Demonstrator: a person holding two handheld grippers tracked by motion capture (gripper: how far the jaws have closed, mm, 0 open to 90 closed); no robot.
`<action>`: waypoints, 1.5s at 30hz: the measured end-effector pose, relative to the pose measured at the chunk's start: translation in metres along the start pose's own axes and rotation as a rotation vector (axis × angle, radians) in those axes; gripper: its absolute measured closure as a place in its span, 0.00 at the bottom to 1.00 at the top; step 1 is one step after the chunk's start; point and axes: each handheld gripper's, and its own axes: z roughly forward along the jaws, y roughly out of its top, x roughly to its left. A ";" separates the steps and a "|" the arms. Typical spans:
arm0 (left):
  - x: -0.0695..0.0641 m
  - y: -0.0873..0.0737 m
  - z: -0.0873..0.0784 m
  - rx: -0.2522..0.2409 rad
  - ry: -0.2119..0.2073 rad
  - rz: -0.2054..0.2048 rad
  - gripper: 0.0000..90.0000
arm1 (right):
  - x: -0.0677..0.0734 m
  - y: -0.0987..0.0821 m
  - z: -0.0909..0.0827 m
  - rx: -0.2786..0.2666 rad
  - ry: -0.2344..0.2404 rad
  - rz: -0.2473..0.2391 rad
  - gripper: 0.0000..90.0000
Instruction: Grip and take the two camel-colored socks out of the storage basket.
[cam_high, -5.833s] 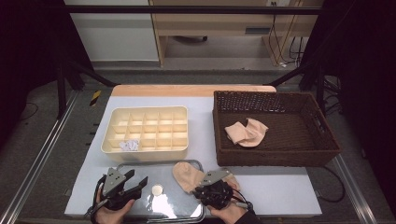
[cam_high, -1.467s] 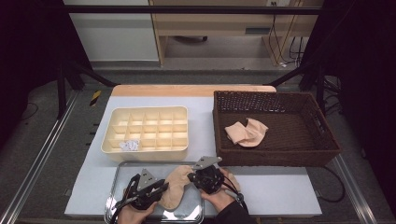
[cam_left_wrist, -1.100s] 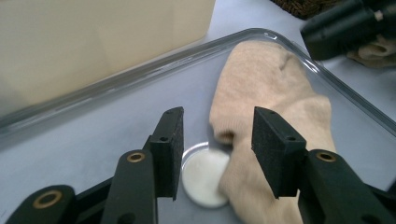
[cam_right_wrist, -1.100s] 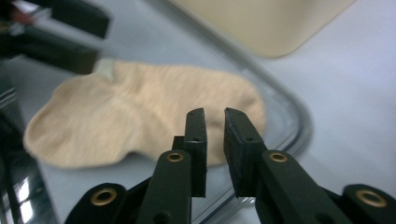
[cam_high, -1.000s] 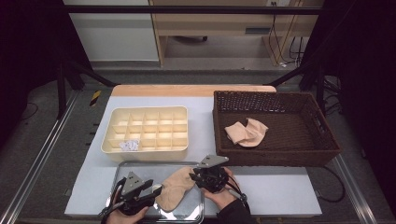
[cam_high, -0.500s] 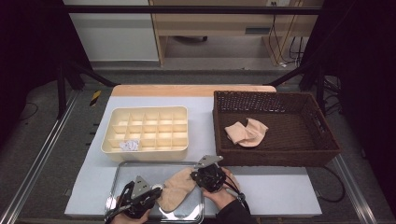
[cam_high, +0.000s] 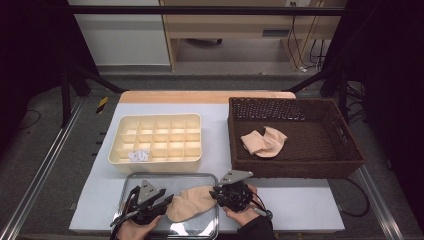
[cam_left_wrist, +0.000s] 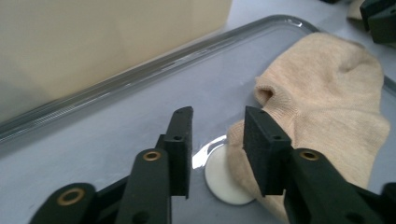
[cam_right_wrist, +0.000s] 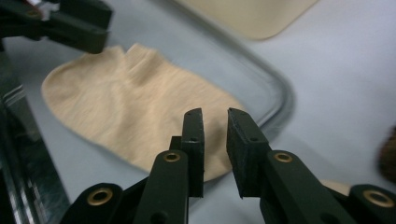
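Note:
A beige sock (cam_high: 192, 200) lies flat on the metal tray (cam_high: 150, 178) at the near edge of the table. My left gripper (cam_high: 167, 201) is at the sock's left end. In the left gripper view the gripper (cam_left_wrist: 218, 114) has just been opening; its jaws stand apart over a white disc (cam_left_wrist: 222, 179) and the sock's edge (cam_left_wrist: 327, 93), pressing on neither. My right gripper (cam_high: 214, 194) is at the sock's right end. Its jaws (cam_right_wrist: 215, 114) have also just been opening and show a narrow gap with nothing in it, with the sock (cam_right_wrist: 130, 107) lying just beyond.
A cream compartment box (cam_high: 155, 163) stands behind the tray, with a small white crumpled piece (cam_high: 139, 155) in a front cell. To the right is a dark wicker basket (cam_high: 295, 169) holding beige socks (cam_high: 264, 141). Bare table lies right of the tray.
The sock, earlier on the table right of the tray, now lies on the tray, partly over the white disc. My right gripper has drawn back slightly to the right.

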 end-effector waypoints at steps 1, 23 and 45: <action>0.000 -0.002 -0.004 0.001 0.001 0.000 0.66 | -0.002 0.000 -0.001 -0.005 -0.012 0.002 0.84; -0.006 -0.004 0.003 0.042 -0.006 0.059 0.96 | -0.006 -0.008 0.003 0.058 0.015 0.031 0.99; 0.018 -0.004 -0.012 -0.057 0.034 0.034 0.67 | -0.034 -0.032 -0.052 -0.036 -0.126 0.083 0.85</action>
